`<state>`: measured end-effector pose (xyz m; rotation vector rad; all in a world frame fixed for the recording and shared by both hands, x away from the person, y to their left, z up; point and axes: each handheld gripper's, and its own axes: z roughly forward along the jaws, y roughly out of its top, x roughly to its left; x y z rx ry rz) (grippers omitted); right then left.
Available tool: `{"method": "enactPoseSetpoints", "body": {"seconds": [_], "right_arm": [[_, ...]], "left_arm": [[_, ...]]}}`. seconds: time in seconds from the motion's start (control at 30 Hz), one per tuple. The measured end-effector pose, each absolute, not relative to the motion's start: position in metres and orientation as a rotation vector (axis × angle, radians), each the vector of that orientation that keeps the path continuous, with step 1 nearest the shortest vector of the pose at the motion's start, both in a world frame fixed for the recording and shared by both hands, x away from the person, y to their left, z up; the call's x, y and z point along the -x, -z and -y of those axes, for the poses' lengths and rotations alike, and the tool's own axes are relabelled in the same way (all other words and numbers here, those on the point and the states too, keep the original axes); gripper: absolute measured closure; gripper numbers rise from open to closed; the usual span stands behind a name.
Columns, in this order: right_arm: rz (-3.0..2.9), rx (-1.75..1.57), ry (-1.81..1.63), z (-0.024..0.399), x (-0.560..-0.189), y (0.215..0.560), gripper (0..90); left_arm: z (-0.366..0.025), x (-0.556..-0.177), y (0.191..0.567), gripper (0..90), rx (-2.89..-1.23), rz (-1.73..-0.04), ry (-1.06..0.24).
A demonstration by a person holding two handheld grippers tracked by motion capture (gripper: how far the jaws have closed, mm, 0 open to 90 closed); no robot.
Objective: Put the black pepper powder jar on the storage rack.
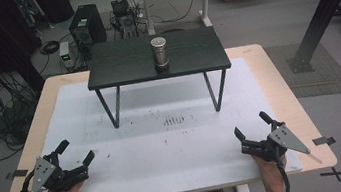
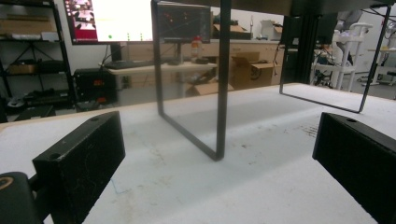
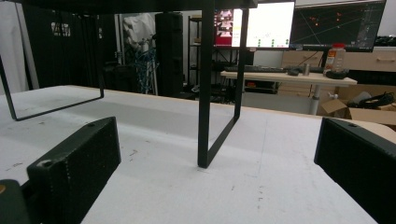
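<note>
While both hands rested at the near edge of the table (image 1: 281, 105), neither gripper held anything. Left gripper (image 1: 76, 153): jaws spread wide apart, empty, low over the white mat (image 1: 175, 146) at the near left corner. Right gripper (image 1: 251, 125): same state, jaws wide apart, empty, near right corner. Two grippers, well apart from each other, one per side.

One metal cylinder (image 1: 160, 52) stood upright on the black stand (image 1: 118, 63), roughly centre of its top, slightly right of middle. It was well apart from both grippers, across the mat and raised above it.

One black stand, two looped metal legs: left leg (image 2: 219, 93) sat straight ahead in the left gripper view, right leg (image 3: 205, 93) straight ahead in the right gripper view. Both legs stood on the mat.

One patch of small dark marks (image 1: 174, 120) lay on the mat between the stand and the grippers.
</note>
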<state>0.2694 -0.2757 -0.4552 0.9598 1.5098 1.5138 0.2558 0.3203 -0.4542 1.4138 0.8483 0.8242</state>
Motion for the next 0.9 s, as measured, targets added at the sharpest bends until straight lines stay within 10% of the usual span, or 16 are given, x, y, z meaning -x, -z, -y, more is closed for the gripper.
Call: {"method": "enactPoseSetpoints", "body": {"seconds": [0.9], "right_arm": [[-1.507,-0.958,-1.518,0.2759,-0.2690,0.4553,0.0]], "left_arm": [[-0.3203,-0.2558,0.4542,2.6,-1.411,-0.847,-0.823]]}}
